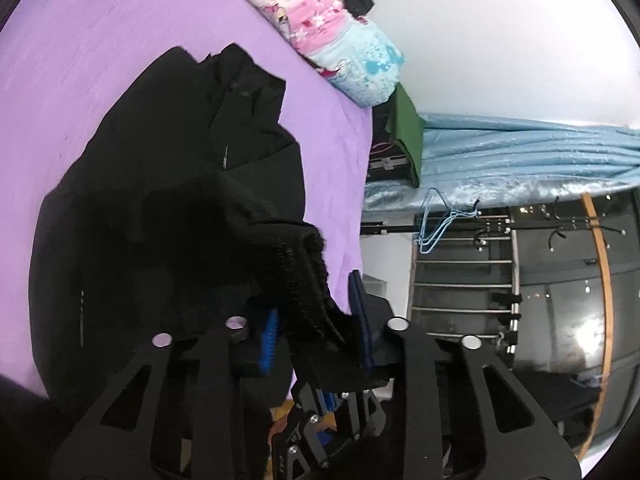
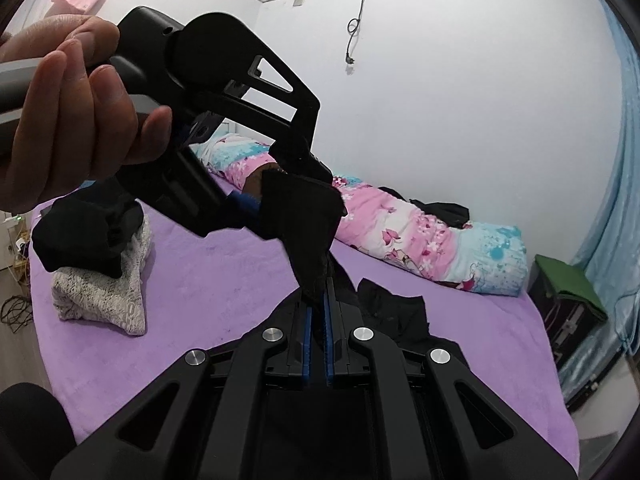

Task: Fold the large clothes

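A large black garment (image 1: 168, 184) lies spread on the purple bed (image 1: 100, 32). My left gripper (image 1: 316, 320) is shut on its ribbed hem (image 1: 300, 272), lifted above the bed. In the right wrist view, my right gripper (image 2: 319, 304) is shut on the same black garment (image 2: 308, 224), which stretches up to the left gripper (image 2: 256, 204) held by a hand (image 2: 76, 108). More of the garment (image 2: 392, 312) lies on the bed (image 2: 208, 280) behind my right fingers.
A pink and blue floral quilt (image 2: 432, 240) lies along the wall. A pile of grey and black clothes (image 2: 100, 256) sits at the bed's left. A dark box with a green cloth (image 2: 568, 300) stands by the blue curtain (image 2: 608, 220).
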`<state>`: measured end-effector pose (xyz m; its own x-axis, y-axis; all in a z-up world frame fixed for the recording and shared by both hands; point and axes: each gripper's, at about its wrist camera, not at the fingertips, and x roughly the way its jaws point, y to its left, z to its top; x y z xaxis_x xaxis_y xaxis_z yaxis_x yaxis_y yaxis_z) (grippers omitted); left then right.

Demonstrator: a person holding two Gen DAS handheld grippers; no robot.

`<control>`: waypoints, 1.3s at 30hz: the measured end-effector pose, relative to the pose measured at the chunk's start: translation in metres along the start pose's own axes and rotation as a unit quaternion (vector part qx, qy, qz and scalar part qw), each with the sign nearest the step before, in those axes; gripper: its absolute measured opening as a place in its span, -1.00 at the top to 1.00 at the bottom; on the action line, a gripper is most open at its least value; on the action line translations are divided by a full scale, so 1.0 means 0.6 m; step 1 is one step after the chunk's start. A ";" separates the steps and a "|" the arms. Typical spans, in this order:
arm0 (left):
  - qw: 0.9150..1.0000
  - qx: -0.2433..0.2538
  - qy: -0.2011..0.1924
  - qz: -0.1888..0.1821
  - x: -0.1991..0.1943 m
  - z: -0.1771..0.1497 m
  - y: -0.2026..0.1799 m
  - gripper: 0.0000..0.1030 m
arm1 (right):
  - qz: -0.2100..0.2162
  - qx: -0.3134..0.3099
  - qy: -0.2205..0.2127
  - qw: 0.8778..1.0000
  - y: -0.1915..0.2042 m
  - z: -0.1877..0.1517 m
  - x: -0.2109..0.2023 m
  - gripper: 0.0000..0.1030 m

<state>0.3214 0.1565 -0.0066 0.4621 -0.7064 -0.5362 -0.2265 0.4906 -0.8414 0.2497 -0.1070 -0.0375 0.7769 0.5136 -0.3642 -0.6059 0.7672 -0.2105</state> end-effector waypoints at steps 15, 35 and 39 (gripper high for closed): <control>0.982 0.143 -0.053 0.114 -0.023 0.025 0.179 0.71 | -0.013 0.037 0.113 0.993 -0.094 -0.163 0.036 -0.17; 0.948 0.053 0.006 0.315 0.044 -0.044 0.485 0.28 | -0.061 0.126 0.246 0.959 -0.239 -0.332 0.051 -0.41; 0.950 0.042 0.004 0.308 0.023 -0.069 0.512 0.22 | -0.067 0.148 0.258 0.952 -0.249 -0.364 0.023 -0.44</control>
<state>0.2227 0.2766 -0.2752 0.2575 -0.2756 -0.9261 -0.3821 0.8513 -0.3596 0.3138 -0.2983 -0.2090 0.6106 0.2048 -0.7650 -0.3728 0.9266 -0.0495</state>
